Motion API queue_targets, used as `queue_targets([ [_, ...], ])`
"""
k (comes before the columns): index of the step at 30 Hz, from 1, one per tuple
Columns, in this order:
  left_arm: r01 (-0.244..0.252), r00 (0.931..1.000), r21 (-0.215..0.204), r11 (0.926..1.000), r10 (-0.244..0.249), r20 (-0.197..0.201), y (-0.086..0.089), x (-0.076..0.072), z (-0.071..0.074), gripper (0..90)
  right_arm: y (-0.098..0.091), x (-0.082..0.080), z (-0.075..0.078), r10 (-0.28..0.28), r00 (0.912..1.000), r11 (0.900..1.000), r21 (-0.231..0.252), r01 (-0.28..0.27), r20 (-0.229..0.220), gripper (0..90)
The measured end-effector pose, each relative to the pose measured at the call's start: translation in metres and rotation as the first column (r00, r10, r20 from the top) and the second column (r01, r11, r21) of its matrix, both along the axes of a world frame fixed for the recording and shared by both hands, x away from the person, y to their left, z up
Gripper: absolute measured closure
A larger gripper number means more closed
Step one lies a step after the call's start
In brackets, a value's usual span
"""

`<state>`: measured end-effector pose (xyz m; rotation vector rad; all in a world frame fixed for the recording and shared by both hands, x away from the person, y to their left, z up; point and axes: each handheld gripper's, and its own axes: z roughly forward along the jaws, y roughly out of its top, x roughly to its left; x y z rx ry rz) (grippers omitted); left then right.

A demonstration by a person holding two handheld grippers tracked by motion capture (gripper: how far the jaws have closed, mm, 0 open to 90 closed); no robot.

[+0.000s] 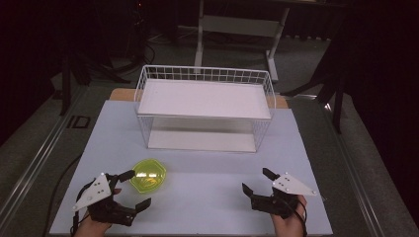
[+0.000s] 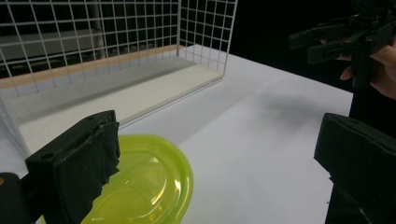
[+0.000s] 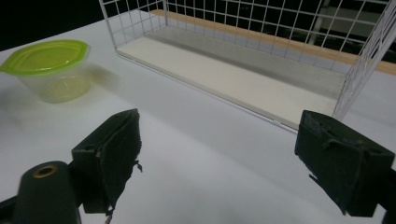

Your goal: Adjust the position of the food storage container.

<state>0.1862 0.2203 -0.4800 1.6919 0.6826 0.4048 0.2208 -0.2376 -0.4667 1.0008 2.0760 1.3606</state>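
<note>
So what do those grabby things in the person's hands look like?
Each hand holds black tongs with two chunky jaws lined with rough black pads. The left tongs and the right tongs each carry a pale grey three-cornered plate with small dots on top. A thin black cable trails from each toward the person.

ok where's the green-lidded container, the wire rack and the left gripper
green-lidded container [image 1: 148, 176], high view, on the middle of its green lid
wire rack [image 1: 204, 74], high view, on the back wire wall
left gripper [image 1: 133, 189], high view, midway between its open jaws
</note>
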Motion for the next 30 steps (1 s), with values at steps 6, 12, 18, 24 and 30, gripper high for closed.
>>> queue_targets([
  [6,0.011,0.9999,-0.004,0.9999,-0.011,-0.004,-0.005,-0.002,0.005,1.0,0.001,-0.001,0.002,0.002,1.0,0.9999,0.012,-0.002,0.007,14.3],
  [12,0.003,0.9994,-0.01,0.9999,-0.003,-0.035,-0.005,-0.005,0.013,1.0,0.005,-0.003,0.002,0.022,0.9996,0.9998,0.004,-0.022,0.015,14.2],
  [18,-0.045,0.9982,-0.012,0.9989,0.045,-0.041,0.005,-0.002,0.021,1.0,0.006,-0.004,0.001,0.028,0.9995,0.9996,0.005,-0.028,0.012,14.3],
  [24,-0.149,0.9886,0.024,0.9886,0.149,-0.019,0.024,-0.002,0.024,23.1,0.005,-0.005,0.002,0.042,0.9989,0.9987,0.026,-0.043,0.02,14.3],
  [30,-0.205,0.9744,0.096,0.9741,0.212,-0.075,0.05,-0.002,0.013,57.5,0.007,-0.005,0.002,0.08,0.9965,0.9953,0.053,-0.081,0.025,14.3],
])
